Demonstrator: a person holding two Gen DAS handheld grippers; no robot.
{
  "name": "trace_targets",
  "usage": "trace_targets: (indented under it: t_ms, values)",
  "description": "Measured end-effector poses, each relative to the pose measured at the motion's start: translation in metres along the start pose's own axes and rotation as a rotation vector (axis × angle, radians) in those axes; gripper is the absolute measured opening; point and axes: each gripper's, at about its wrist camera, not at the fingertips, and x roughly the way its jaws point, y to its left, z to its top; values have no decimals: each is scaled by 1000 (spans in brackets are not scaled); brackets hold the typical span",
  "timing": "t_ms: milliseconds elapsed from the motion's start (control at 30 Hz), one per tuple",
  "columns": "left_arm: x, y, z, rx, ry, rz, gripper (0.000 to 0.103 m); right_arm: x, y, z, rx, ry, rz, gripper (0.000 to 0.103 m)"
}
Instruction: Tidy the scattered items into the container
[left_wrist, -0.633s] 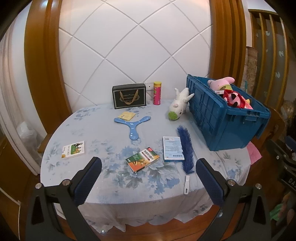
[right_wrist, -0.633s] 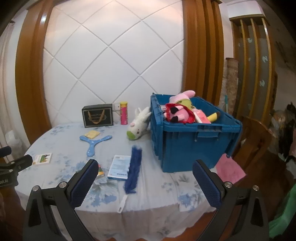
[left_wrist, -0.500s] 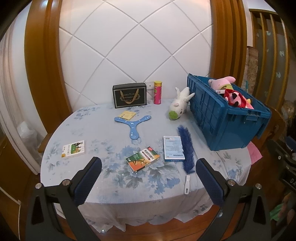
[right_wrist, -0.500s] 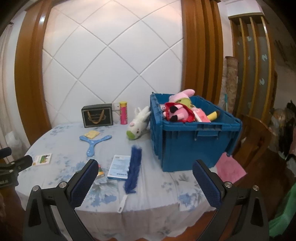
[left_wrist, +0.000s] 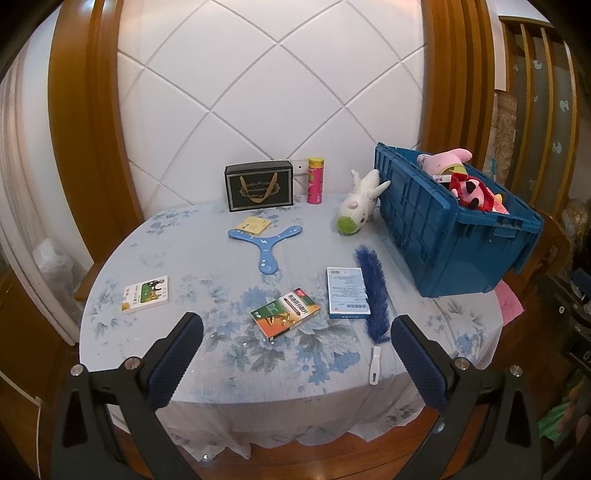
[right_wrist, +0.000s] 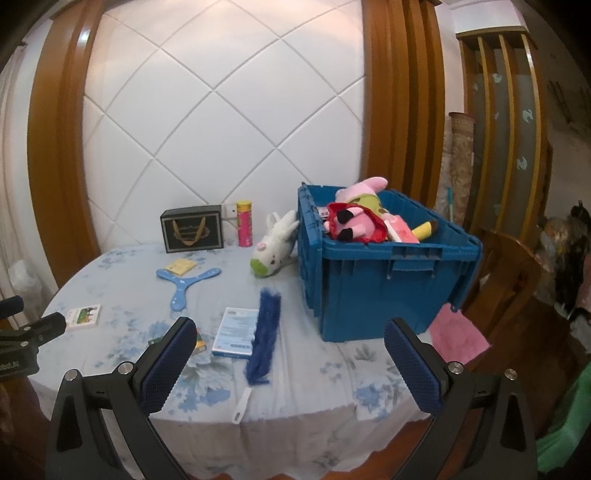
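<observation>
A blue crate (left_wrist: 443, 236) (right_wrist: 384, 280) stands at the table's right and holds plush toys (right_wrist: 354, 218). On the flowered cloth lie a blue feather duster (left_wrist: 373, 295) (right_wrist: 266, 332), a light blue box (left_wrist: 347, 291) (right_wrist: 236, 332), an orange-green box (left_wrist: 284, 314), a blue boomerang (left_wrist: 266, 243) (right_wrist: 184, 284), a yellow pad (left_wrist: 253, 225), a small booklet (left_wrist: 146, 294) (right_wrist: 83, 315) and a white plush (left_wrist: 358, 206) (right_wrist: 275, 247) that leans on the crate. My left gripper (left_wrist: 295, 358) and right gripper (right_wrist: 288, 358) are open and empty, before the table's near edge.
A black gift box (left_wrist: 258, 186) and a pink can (left_wrist: 316, 181) stand at the back by the quilted wall. A pink cloth (right_wrist: 458, 336) hangs over a wooden chair right of the crate. Wooden posts frame the wall. The left gripper's body (right_wrist: 26, 339) shows at the right wrist view's left edge.
Both views have barely shifted. Nothing on the table has moved and both grippers stay open.
</observation>
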Motion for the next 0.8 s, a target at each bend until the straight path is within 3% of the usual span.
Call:
trace_targets:
  t_ms: [800]
  values:
    - [2,4,-2,-19,22,-21,103,1,-3,0,5,27,-13,103]
